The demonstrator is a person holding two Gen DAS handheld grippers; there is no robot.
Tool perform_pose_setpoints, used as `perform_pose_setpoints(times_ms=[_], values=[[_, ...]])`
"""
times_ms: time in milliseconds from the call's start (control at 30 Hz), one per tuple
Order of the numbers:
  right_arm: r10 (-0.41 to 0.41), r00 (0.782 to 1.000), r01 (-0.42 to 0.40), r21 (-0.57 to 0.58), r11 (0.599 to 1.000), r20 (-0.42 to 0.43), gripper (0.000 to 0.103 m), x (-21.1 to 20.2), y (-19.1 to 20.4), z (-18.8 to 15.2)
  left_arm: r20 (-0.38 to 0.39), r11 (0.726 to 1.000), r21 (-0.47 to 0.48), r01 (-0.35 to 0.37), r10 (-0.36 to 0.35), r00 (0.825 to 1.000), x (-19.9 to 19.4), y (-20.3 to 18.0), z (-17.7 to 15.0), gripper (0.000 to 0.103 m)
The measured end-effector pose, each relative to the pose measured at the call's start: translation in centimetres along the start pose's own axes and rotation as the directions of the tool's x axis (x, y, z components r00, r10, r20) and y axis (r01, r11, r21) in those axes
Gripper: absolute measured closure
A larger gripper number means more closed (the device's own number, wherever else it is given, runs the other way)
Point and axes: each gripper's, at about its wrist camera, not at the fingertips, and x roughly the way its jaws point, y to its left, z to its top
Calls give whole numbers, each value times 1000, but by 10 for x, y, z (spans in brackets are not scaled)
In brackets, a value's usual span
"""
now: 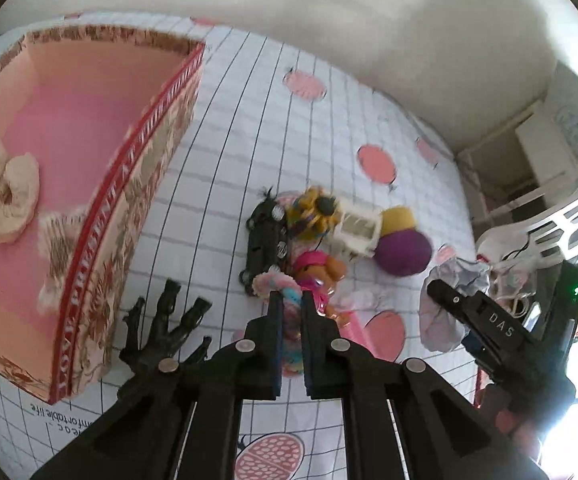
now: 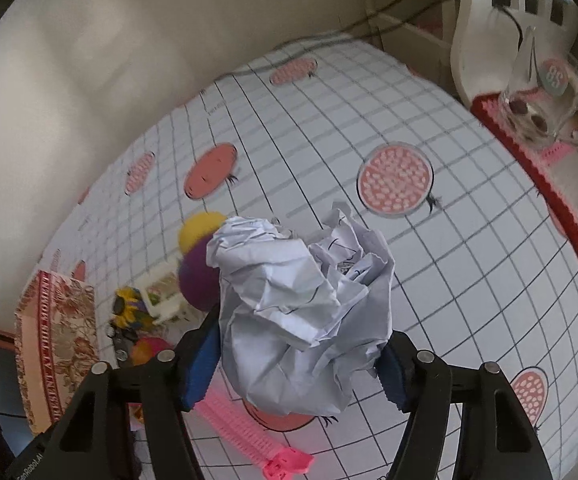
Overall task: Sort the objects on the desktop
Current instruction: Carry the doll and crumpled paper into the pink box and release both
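Over the gridded surface [image 2: 469,280], right gripper [image 2: 301,364] fingers clamping crumpled paper [image 2: 301,300]; left gripper [image 1: 291,312] fingers narrow, pinching pastel toy [image 1: 289,294], gift box [image 1: 101,208] left

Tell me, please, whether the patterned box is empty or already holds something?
Not empty: the patterned box holds a cream scrunchie on its pink floor.

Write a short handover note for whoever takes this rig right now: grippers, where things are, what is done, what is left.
Left gripper: shut on the small pastel toy, at the toy pile.
Right gripper: shut on the crumpled paper ball.
Pink box: open, already holding a cream scrunchie and a fluffy item.
Still on the table: black claw clip beside the box, black toy car, sunflower toy, white frame, purple-yellow ball, pink zipper.
Left: place both held items, then sort the rest.
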Motion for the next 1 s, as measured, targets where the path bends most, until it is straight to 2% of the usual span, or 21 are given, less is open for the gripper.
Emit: perform_pose_setpoints(times_ms=[233,433,600,867,1000], values=[[36,994,-35,-7,999,107,32,-24,9,8,110,997,38,63,-66,992,-21,-9,7,95],[83,972,-77,-36,996,221,32,-53,19,14,228,989,85,120,-137,964,-47,-15,12,95],[95,973,-83,-63,995,212,32,-51,32,13,299,984,124,130,-162,940,-64,-18,14,95],[134,974,-107,-152,983,184,32,-48,64,-1,336,991,79,105,-126,933,-73,-1,19,95],[156,974,-118,-220,968,163,32,-47,88,-12,364,992,27,123,-125,923,-83,19,21,95]])
